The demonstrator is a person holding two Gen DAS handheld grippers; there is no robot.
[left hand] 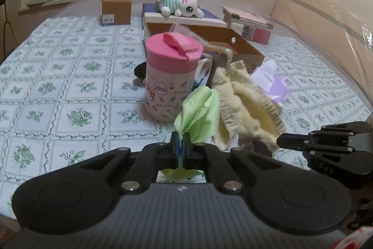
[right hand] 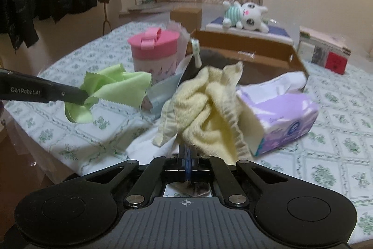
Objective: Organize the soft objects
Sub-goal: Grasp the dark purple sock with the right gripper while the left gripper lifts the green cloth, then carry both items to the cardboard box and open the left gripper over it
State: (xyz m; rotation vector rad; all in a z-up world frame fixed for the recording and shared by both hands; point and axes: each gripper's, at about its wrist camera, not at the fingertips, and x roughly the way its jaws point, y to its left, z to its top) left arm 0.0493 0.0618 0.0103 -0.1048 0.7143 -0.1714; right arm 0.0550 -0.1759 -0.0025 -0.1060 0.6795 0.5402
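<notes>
Nearest us, at the bottom centre of the left wrist view, our left gripper (left hand: 180, 140) has its jaws pressed together on a corner of the green cloth (left hand: 198, 112), which stands up just above the fingers. At the bottom centre of the right wrist view our right gripper (right hand: 186, 151) is likewise closed, pinching the yellow towel (right hand: 205, 109), which bunches up mid-frame. Just right of the towel lies a purple tissue pack (right hand: 282, 113) on the patterned tablecloth (right hand: 338, 144). Behind the cloth, left of centre, we see a pink-lidded cup (right hand: 155, 53). Behind the towel sits an open cardboard box (right hand: 268, 53). Farthest, upper right of centre, a plush bunny (right hand: 247, 15) lies on a flat box (right hand: 275, 33)
</notes>
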